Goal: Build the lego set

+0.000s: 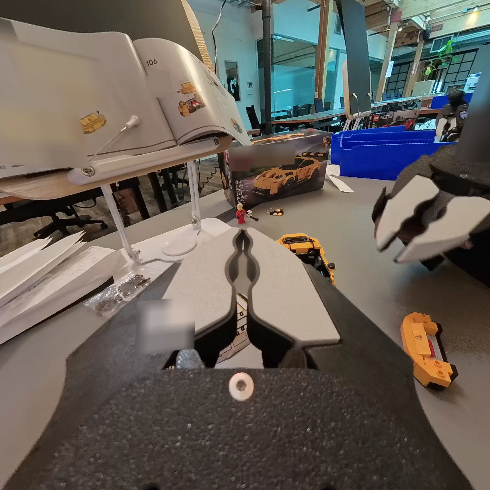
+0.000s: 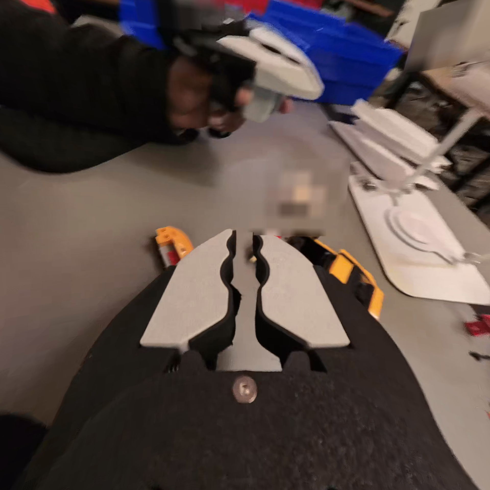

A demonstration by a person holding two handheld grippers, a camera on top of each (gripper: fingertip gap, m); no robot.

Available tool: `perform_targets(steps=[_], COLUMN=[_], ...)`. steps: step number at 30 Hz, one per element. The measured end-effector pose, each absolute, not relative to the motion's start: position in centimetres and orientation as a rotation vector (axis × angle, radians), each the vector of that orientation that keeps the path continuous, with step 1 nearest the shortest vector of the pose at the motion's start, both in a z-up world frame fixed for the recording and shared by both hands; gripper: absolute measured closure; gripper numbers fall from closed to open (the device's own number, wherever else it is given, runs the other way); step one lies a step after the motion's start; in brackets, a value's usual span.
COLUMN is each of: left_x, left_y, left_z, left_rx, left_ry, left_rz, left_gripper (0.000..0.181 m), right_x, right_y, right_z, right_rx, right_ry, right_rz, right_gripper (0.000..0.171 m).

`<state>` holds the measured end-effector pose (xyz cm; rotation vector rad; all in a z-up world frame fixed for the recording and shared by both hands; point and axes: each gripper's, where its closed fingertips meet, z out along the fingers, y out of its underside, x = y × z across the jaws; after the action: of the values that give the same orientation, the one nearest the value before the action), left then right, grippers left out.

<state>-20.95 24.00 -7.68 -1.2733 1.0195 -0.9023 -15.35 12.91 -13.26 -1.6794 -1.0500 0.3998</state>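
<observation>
Grey table (image 1: 371,305) fronts open, timber-beamed office.

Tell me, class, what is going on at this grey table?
A person holds two hand grippers over a half-built yellow toy-brick car. The left gripper is shut and empty; the right gripper is slightly open, also empty. A separate yellow brick section lies beside the car, unattached. An open instruction booklet rests on a white stand.
</observation>
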Motion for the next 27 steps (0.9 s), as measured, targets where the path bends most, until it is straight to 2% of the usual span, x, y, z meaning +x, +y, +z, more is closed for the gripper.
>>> perform_targets(steps=[9, 27], left_x=[-20.8, -20.5], left_y=[23.7, 23.4], left_z=[-7.8, -8.3], left_rx=[-1.271, -1.278], left_ry=[1.041, 1.075], left_rz=[-0.915, -0.910], left_gripper=[0.181, 0.181], right_x=[-17.4, -17.7], right_y=[9.8, 9.3], right_z=[-17.7, -20.0], right_rx=[-1.822, -1.898], right_ry=[-1.327, -1.397], right_rz=[0.496, 0.470], right_gripper=[0.125, 0.127])
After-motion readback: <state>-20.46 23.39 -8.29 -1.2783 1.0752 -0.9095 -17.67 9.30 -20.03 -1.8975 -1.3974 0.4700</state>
